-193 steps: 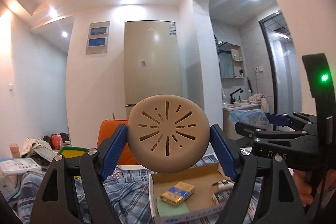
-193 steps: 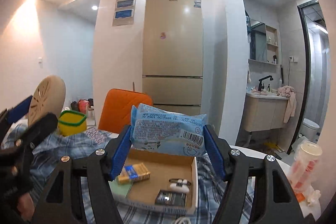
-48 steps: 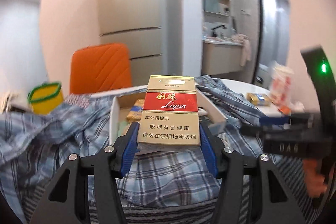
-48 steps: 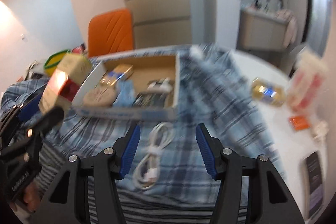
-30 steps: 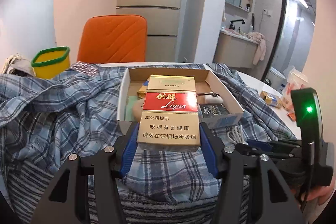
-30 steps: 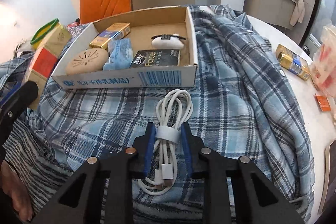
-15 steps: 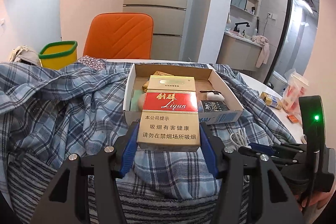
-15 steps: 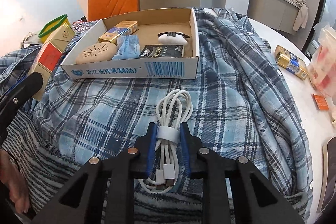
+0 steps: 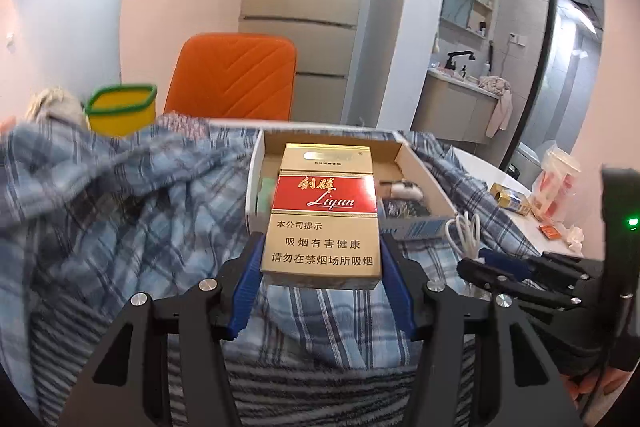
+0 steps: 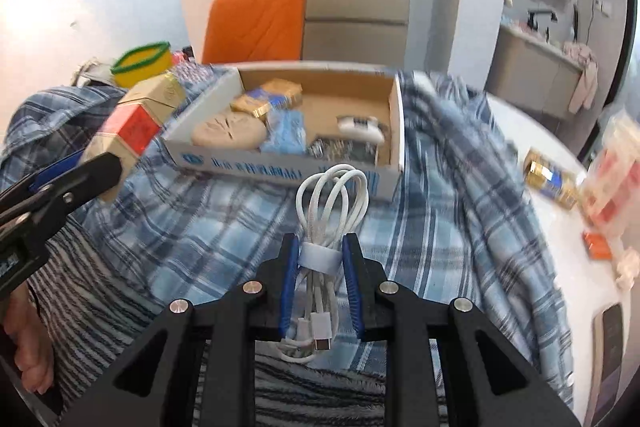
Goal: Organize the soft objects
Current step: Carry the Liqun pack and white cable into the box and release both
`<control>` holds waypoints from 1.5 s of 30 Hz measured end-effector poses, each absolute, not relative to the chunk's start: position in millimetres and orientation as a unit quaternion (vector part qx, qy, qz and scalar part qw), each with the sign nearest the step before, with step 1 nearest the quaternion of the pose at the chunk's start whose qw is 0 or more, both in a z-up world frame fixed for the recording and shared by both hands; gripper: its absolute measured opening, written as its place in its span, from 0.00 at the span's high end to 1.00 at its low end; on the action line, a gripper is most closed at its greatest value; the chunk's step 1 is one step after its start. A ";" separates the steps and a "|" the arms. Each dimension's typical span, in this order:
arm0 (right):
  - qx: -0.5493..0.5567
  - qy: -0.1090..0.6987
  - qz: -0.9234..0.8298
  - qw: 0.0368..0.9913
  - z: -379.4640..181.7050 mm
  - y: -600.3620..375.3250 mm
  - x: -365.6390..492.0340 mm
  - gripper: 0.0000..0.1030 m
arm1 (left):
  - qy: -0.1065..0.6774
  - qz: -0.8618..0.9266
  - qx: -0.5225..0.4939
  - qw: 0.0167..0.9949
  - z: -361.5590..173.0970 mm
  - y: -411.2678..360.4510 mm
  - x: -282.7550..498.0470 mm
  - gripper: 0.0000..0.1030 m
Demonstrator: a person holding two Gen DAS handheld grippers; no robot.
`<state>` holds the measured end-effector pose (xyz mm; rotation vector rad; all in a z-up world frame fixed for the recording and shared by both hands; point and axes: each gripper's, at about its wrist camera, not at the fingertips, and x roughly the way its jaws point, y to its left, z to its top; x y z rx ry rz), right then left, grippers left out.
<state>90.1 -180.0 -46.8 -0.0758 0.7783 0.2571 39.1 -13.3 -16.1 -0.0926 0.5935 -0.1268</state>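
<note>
My left gripper (image 9: 322, 263) is shut on a gold and red cigarette pack (image 9: 324, 215) and holds it above the plaid cloth, just in front of the cardboard box (image 9: 416, 163). The pack also shows at the left of the right wrist view (image 10: 132, 123). My right gripper (image 10: 320, 263) is shut on a coiled white cable (image 10: 332, 203), lifted above the cloth near the box's front wall (image 10: 280, 163). The box holds a beige round disc (image 10: 228, 131), a blue tissue pack (image 10: 284, 131), a gold pack (image 10: 268, 99), a white item (image 10: 360, 127) and a dark packet (image 10: 340, 147).
A blue plaid shirt (image 10: 460, 163) covers the table. An orange chair (image 9: 236, 79) and a yellow bin (image 9: 120, 111) stand behind. At the right on the white table lie a gold packet (image 10: 552, 179), red and white packaging (image 10: 612, 183) and a phone (image 10: 604, 355).
My right gripper has lifted the white cable off the cloth and moved it toward the box. My left gripper, still holding the cigarette pack, has come closer to the box.
</note>
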 end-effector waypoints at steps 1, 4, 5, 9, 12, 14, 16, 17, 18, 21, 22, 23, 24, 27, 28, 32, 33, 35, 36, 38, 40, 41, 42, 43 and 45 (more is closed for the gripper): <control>-0.039 0.369 0.127 0.920 -38.3 -178.5 88.3 0.77 | 0.284 -0.060 -0.037 0.956 -10.6 -13.2 40.1 0.47; -0.030 0.347 0.137 0.927 -12.9 -176.9 86.9 0.77 | 0.243 -0.052 -0.019 0.968 8.9 -10.6 43.4 0.47; -0.030 0.332 0.138 0.933 -2.6 -176.2 86.3 0.77 | 0.231 -0.054 -0.018 0.971 14.2 -9.4 45.1 0.47; -0.034 0.267 0.120 0.956 27.5 -172.6 86.1 0.77 | 0.163 -0.062 -0.004 0.985 34.1 -7.4 45.8 0.47; -0.012 0.243 0.119 0.963 42.3 -173.4 95.7 0.77 | 0.114 -0.073 0.005 0.991 43.2 -7.9 44.4 0.47; -0.005 0.226 0.118 0.967 49.2 -172.0 101.1 0.77 | 0.083 -0.071 0.007 0.994 47.2 -8.5 41.9 0.47; -0.008 0.206 0.112 0.972 55.3 -170.8 103.3 0.77 | 0.065 -0.061 0.011 0.996 51.8 -9.0 44.6 0.47; -0.010 0.198 0.105 0.975 58.5 -169.3 104.9 0.77 | 0.064 -0.065 0.002 0.996 53.6 -6.9 48.6 0.47; -0.008 0.190 0.102 0.976 62.1 -167.9 107.6 0.77 | 0.065 -0.066 -0.009 0.996 55.2 -3.9 53.8 0.47; 0.005 0.180 0.105 0.978 72.9 -165.6 120.5 0.77 | 0.056 -0.059 -0.008 0.997 57.3 -0.6 69.9 0.47; 0.004 0.178 0.104 0.979 75.7 -163.2 127.2 0.77 | 0.053 -0.061 -0.005 0.997 57.4 -1.6 75.7 0.47; 0.001 0.175 0.102 0.979 75.5 -160.9 134.0 0.77 | 0.055 -0.064 -0.002 0.996 56.7 -3.2 82.4 0.47; -0.001 0.174 0.098 0.980 75.5 -159.8 142.7 0.77 | 0.058 -0.063 -0.001 0.996 55.5 -4.7 89.2 0.47; 0.004 0.194 0.095 0.977 66.5 -156.8 173.1 0.77 | 0.075 -0.066 -0.013 0.995 50.8 -8.4 104.2 0.47; 0.007 0.201 0.096 0.975 61.8 -156.7 180.0 0.77 | 0.080 -0.066 -0.017 0.994 49.6 -8.7 107.9 0.47; 0.006 0.236 0.095 0.967 32.0 -156.3 208.3 0.77 | 0.092 -0.064 -0.007 0.994 36.1 -13.9 116.4 0.47; 0.002 0.247 0.095 0.964 23.8 -154.0 213.4 0.77 | 0.098 -0.063 -0.007 0.993 30.8 -13.9 119.0 0.47; -0.004 0.280 0.099 0.955 6.0 -150.2 226.5 0.77 | 0.105 -0.057 -0.011 0.993 17.7 -14.0 122.1 0.47; -0.003 0.300 0.101 0.949 -2.8 -148.5 233.6 0.77 | 0.116 -0.055 -0.011 0.992 10.0 -14.8 126.9 0.47; -0.005 0.322 0.105 0.941 -16.6 -146.4 237.8 0.77 | 0.139 -0.057 -0.002 0.989 -1.7 -18.5 133.9 0.47; -0.011 0.342 0.109 0.933 -31.4 -146.2 240.8 0.77 | 0.148 -0.053 0.008 0.988 -9.9 -21.7 137.3 0.47; -0.013 0.351 0.111 0.930 -37.9 -146.9 242.9 0.77 | 0.155 -0.053 0.011 0.986 -13.1 -23.2 138.4 0.47; -0.014 0.363 0.116 0.925 -45.1 -145.7 246.4 0.77 | 0.164 -0.054 0.013 0.985 -16.2 -24.5 140.7 0.47; -0.013 0.372 0.120 0.920 -50.4 -146.7 248.8 0.77 | 0.173 -0.054 0.015 0.983 -18.7 -25.8 143.0 0.47; -0.009 0.389 0.125 0.913 -60.3 -147.3 253.7 0.77 | 0.188 -0.056 0.013 0.980 -22.5 -26.3 148.5 0.47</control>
